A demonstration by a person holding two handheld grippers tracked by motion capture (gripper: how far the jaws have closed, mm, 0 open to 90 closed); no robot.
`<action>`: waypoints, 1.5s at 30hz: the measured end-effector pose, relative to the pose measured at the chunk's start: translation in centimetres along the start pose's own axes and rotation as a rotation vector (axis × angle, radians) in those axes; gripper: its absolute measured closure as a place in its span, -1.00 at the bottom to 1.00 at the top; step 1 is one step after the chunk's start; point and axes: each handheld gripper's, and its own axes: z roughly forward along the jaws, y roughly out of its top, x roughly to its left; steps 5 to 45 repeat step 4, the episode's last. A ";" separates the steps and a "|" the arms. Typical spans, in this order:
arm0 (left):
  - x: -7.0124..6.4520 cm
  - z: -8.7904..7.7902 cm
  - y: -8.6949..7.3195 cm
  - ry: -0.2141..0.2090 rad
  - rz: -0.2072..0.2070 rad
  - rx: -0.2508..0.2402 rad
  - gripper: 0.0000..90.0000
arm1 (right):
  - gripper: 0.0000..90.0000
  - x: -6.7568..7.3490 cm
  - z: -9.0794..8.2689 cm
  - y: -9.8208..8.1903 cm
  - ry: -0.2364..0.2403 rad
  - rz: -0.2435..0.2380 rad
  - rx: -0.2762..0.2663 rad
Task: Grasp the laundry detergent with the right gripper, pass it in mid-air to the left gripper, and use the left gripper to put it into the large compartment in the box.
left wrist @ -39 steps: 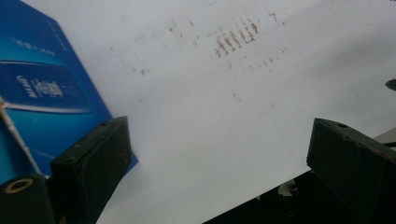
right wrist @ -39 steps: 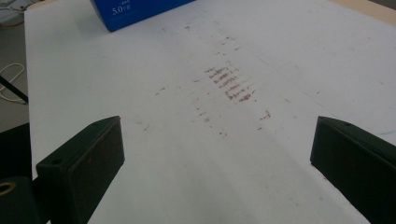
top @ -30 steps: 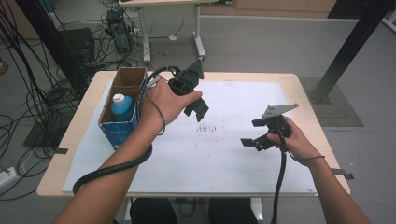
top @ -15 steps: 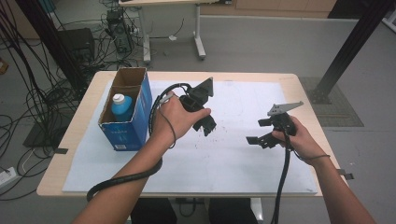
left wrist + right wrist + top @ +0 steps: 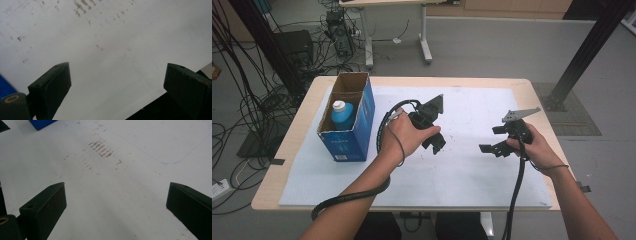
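Note:
A blue cardboard box (image 5: pixel 348 131) stands open-topped on the left of the table, with a blue bottle with a white cap (image 5: pixel 342 114) upright inside it. My left gripper (image 5: pixel 438 144) hovers over the middle of the white sheet, right of the box, tilted down. In the left gripper view, the left gripper (image 5: pixel 117 82) has its jaws wide apart with bare sheet between them. My right gripper (image 5: pixel 490 139) is held at the right, pointing left toward the centre. In its own view the right gripper (image 5: pixel 115 205) is open and holds nothing.
A white sheet (image 5: pixel 462 175) with brown scuff marks (image 5: pixel 102 148) covers the wooden table (image 5: pixel 272 195). A corner of the blue box (image 5: pixel 41 123) appears at the top left of the right gripper view. Cables trail from both grippers toward the front edge.
My left gripper has moved right, away from the box and toward the table's middle. The right gripper drifted slightly right and stayed open.

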 end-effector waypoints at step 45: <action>0.0 0.0 -0.1 0.002 -0.003 -0.004 -0.83 | -0.94 0.0 -0.1 0.1 -0.002 -0.002 -0.004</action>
